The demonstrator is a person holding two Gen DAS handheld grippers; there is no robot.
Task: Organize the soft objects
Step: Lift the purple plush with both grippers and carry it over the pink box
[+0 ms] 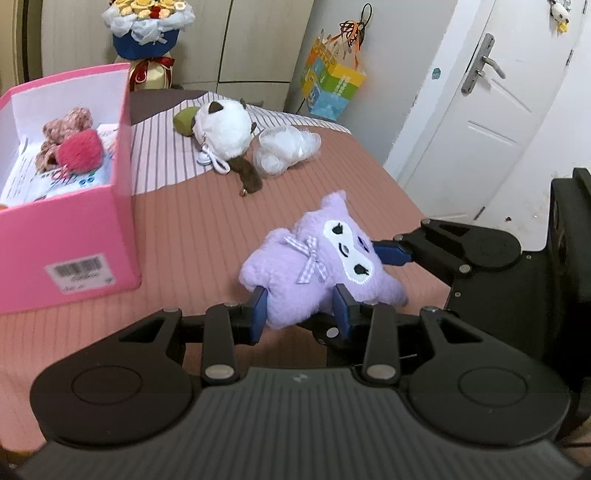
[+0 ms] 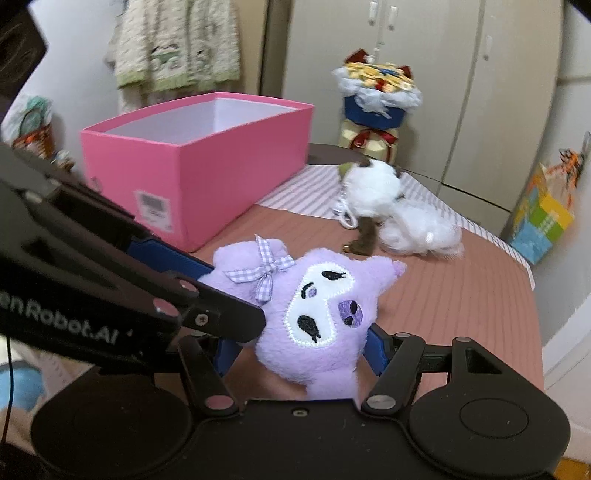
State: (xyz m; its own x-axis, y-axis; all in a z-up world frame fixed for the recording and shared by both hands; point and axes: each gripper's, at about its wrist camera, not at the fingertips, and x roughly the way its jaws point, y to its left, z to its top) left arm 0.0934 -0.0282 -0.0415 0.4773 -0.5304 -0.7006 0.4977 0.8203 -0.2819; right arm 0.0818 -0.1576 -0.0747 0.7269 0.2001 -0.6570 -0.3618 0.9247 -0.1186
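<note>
A purple plush toy [image 1: 314,258] with a white face patch and a checked bow hangs just above the bed, held between both grippers. My left gripper [image 1: 300,312] is shut on its lower body, blue pads pressing in from both sides. In the right wrist view, my right gripper [image 2: 301,354] is shut on the plush toy's [image 2: 317,306] head end. The left gripper's blue finger [image 2: 166,254] reaches in from the left beside the bow. An open pink box [image 1: 122,206] stands to the left, holding a red fluffy ball [image 1: 79,151] and a brownish plush [image 1: 66,123].
On the striped bed cover [image 1: 192,229] beyond lie a white plush with brown ears [image 1: 221,129], a green piece [image 1: 184,120] and a white fluffy bundle [image 1: 286,147]. A bouquet [image 1: 147,26], a colourful gift bag [image 1: 332,85] and a white door [image 1: 498,110] stand behind.
</note>
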